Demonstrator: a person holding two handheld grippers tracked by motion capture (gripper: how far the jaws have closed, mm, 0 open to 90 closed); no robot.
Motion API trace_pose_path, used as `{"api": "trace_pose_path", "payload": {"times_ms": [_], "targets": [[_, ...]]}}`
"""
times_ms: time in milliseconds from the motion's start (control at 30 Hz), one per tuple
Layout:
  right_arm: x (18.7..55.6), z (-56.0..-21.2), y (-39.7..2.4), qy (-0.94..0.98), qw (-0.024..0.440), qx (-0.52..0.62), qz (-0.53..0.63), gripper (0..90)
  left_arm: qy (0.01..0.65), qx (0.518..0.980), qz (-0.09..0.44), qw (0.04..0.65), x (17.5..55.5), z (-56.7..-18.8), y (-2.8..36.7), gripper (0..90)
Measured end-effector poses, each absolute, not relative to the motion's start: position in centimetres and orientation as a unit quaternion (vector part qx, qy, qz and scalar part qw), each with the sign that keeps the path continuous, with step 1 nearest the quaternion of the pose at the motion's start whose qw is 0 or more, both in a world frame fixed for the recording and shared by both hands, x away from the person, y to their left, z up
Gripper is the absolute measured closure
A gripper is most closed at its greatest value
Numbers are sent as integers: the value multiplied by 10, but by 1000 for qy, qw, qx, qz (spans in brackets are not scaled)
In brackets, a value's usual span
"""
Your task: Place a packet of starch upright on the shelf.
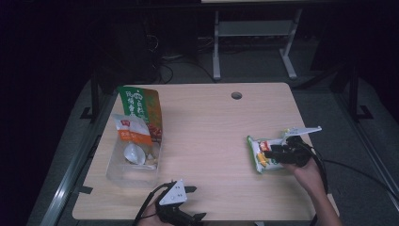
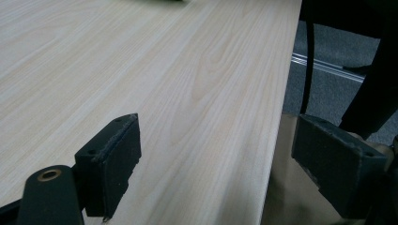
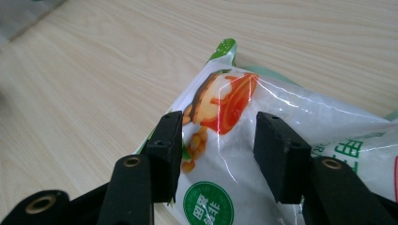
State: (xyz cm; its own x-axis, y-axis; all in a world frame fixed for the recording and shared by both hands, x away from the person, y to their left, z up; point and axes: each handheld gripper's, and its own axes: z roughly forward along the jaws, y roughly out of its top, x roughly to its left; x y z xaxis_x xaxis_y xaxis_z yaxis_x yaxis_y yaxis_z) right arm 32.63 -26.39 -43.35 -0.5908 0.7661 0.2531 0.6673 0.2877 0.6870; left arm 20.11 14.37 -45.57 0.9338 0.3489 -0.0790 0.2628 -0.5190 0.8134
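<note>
1. The step in hand is judged to be the pickup of the green-and-white snack packet (image 1: 261, 153), which lies flat at about four o'clock on the wooden table (image 1: 211, 132), near its right edge
2. The right gripper (image 1: 272, 154) is set over the packet from the right side, and in the right gripper view the packet (image 3: 281, 131) is seen passing between the two black jaws
3. The right jaws are part-way closed around the packet's printed upper portion; whether the pads (image 3: 166, 150) already press on the film cannot be told, so a firm hold is not claimed
4. The next move is judged to call for the jaws to be brought fully together on the crinkled film, then for a lift, since the thin plastic may slip or fold if it is pinched too lightly
5. The left gripper (image 1: 181, 214) is held at about six o'clock, at the table's near edge; its jaws are seen spread wide in the left gripper view with nothing between them but bare tabletop
6. A clear plastic container (image 1: 134, 157) at about nine o'clock is seen holding a small red-and-white packet (image 1: 131, 129) and a green-and-orange bag (image 1: 141, 108), well apart from the snack packet, and is judged the likely destination
</note>
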Motion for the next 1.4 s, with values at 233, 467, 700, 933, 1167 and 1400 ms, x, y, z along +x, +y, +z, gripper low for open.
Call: {"api": "trace_pose_path", "payload": {"times_ms": [233, 467, 700, 933, 1167, 1400], "targets": [[329, -432, -244, 816, 53, 422, 391, 510, 174, 870, 48, 459, 201, -455, 143, 158], [334, -431, -226, 831, 51, 398, 385, 507, 170, 872, 51, 456, 201, -455, 144, 158], [337, -429, -220, 835, 46, 395, 381, 482, 173, 870, 51, 458, 200, -454, 144, 158], [330, -422, -234, 821, 54, 412, 391, 442, 175, 869, 51, 460, 201, -454, 145, 158], [318, -418, -255, 808, 68, 438, 387, 429, 175, 868, 50, 461, 201, -454, 145, 158], [306, -425, -270, 798, 73, 460, 382, 413, 173, 869, 52, 461, 200, -454, 144, 158]]}}
